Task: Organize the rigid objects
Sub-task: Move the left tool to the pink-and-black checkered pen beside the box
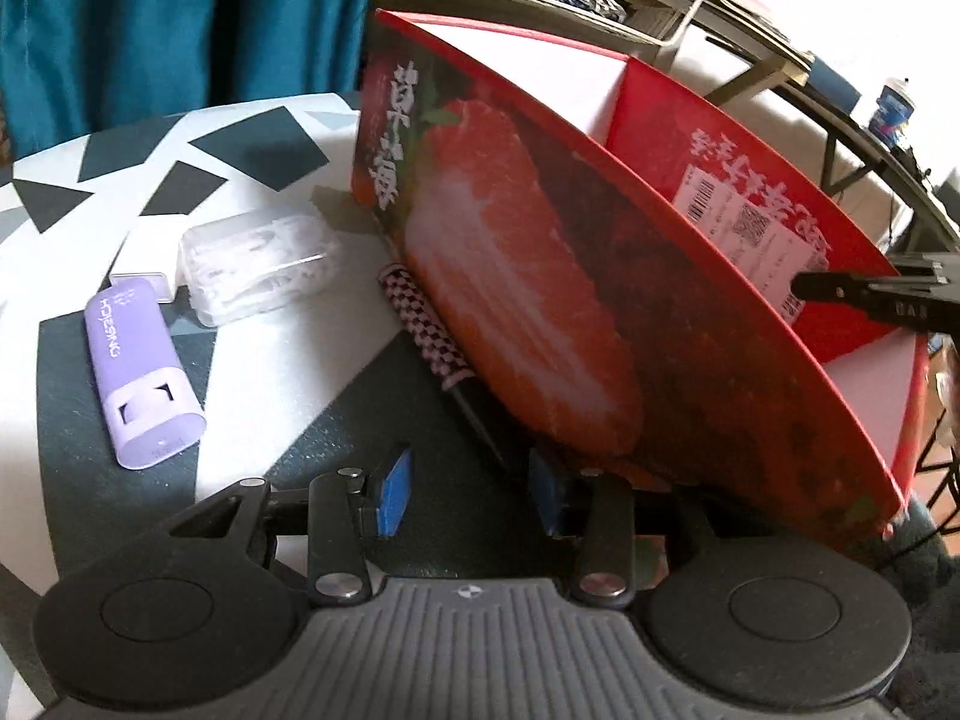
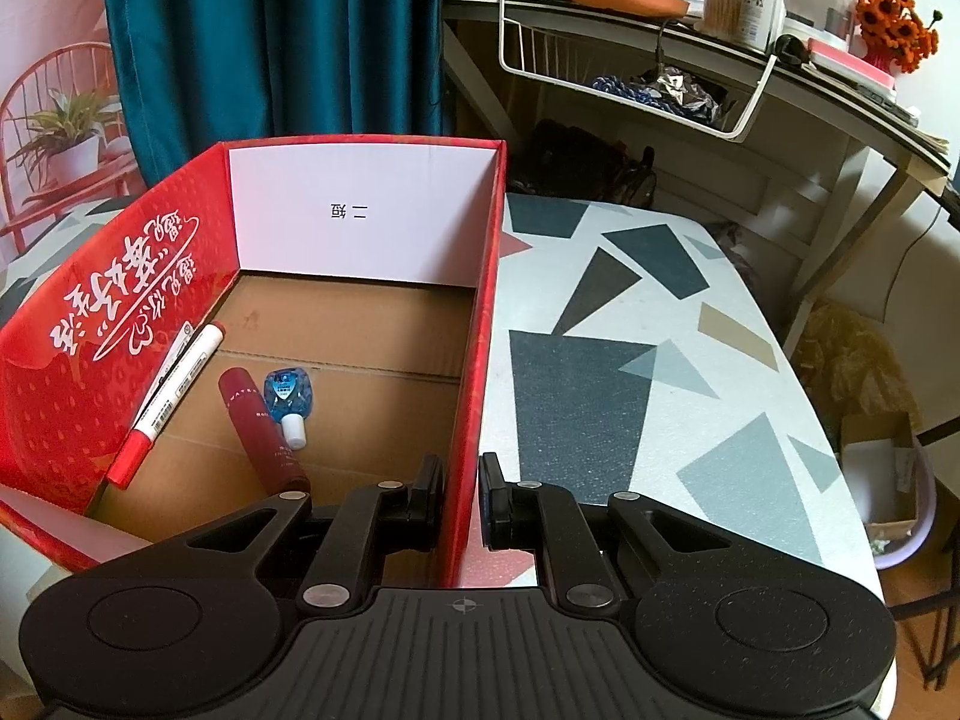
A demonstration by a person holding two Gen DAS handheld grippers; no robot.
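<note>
— Gripping what on the right?
— Pinching the near right wall of the red box with the right gripper. Pressing the black fingers hard onto the cardboard, one inside the box and one outside.

— And doing what on the left?
— Holding the left gripper low over the patterned table. Keeping its blue pads spread apart and clasping nothing.

— Pointing at anything?
— Facing a checkered pen lying on the table. Resting along the foot of the box's strawberry-printed side and aiming its dark tip toward the gap between the pads. Possibly brushing the right pad, though blurring too much there for telling.

— Seeing anything else lying outside the box?
— Seeing a purple case lying flat at the left, well apart from the pen. Also seeing a clear plastic case sitting just beyond it, near its far end.

— And looking inside the box?
— Finding three things on the brown cardboard floor, toward the near left corner. Noting a white marker with a red cap leaning along the left wall. Noting a dark red tube lying flat beside it. Noting a small blue bottle with a white cap lying right against the tube.
</note>
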